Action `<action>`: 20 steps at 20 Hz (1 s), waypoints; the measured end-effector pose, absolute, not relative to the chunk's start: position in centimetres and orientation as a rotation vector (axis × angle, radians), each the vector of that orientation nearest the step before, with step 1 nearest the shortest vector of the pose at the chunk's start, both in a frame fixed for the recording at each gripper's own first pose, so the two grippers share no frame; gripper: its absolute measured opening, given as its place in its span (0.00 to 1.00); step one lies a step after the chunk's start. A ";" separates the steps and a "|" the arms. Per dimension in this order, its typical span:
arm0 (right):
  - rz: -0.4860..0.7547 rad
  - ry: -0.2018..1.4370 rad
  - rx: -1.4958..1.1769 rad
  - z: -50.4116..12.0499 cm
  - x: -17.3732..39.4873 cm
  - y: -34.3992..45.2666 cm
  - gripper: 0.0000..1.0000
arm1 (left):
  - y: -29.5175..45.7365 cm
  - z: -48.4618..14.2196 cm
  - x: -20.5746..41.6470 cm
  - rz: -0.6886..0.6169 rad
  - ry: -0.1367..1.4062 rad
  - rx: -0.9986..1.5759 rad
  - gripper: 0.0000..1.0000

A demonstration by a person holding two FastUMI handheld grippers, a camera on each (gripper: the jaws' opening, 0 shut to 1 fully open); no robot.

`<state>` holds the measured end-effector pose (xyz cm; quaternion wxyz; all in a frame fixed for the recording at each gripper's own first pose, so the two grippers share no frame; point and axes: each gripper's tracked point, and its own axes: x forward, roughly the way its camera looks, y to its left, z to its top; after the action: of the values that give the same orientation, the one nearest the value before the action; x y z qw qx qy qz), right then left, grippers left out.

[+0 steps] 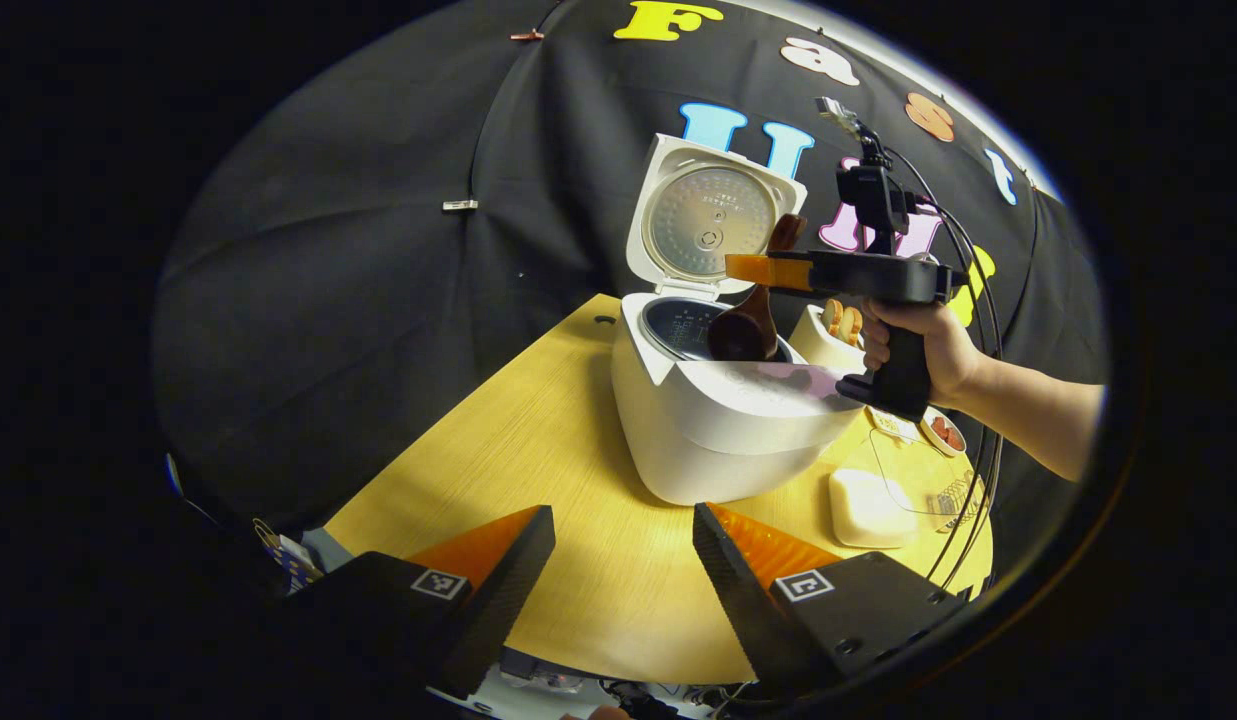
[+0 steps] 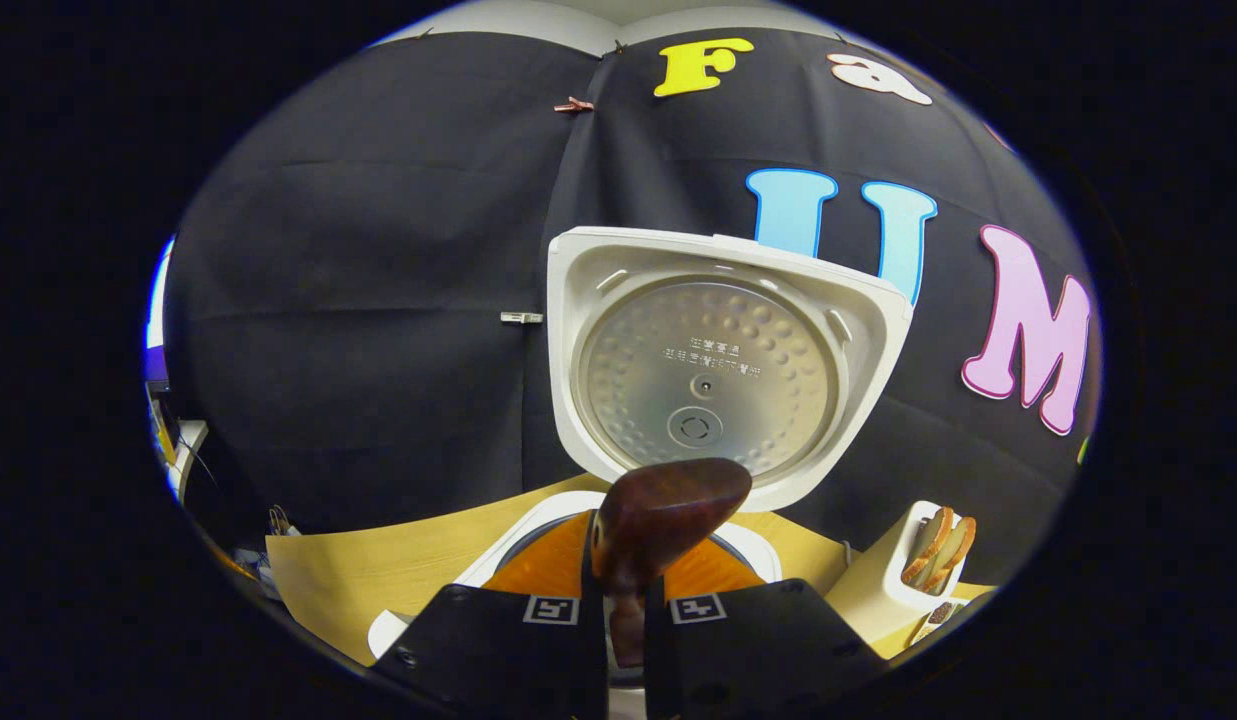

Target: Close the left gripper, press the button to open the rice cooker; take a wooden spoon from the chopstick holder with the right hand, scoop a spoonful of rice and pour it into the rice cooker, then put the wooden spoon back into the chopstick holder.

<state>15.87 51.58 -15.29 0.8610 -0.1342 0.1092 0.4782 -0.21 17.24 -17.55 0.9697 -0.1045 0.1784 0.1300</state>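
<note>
The white rice cooker [image 1: 718, 430] stands on the wooden table with its lid [image 1: 713, 215] up and the inner pot [image 1: 678, 325] exposed. A hand holds my right gripper [image 1: 768, 272] over the pot, shut on a dark wooden spoon [image 1: 750, 325] that hangs bowl-down above the opening. In the right gripper view the right gripper [image 2: 626, 575] clamps the spoon [image 2: 668, 515] in front of the raised lid [image 2: 718, 370]. My left gripper [image 1: 623, 515] stands open and empty near the table's front, well short of the cooker. The chopstick holder [image 1: 828, 340] [image 2: 893, 590] sits just right of the cooker.
The wooden table [image 1: 538, 450] runs left of and in front of the cooker. A white rounded block [image 1: 863, 505], a clear container [image 1: 918, 470] and a small dish [image 1: 945, 432] lie at the right. Cables hang from the right gripper.
</note>
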 end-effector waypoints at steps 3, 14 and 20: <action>0.993 0.241 -0.248 -14.7 15.9 51.3 0.18 | 17.1 -17.5 -0.3 0.250 0.360 -0.206 0.96; 0.859 0.205 -0.021 -5.9 17.9 44.2 0.18 | 15.1 -16.6 0.6 0.193 0.348 -0.165 0.96; 0.716 0.171 0.041 -1.9 19.6 35.0 0.18 | 13.0 -15.4 0.8 0.148 0.327 -0.125 0.96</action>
<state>19.64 34.97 -1.89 0.9329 0.0200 0.0836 0.3498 0.79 12.95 -15.40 0.9820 -0.0619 0.1624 0.0737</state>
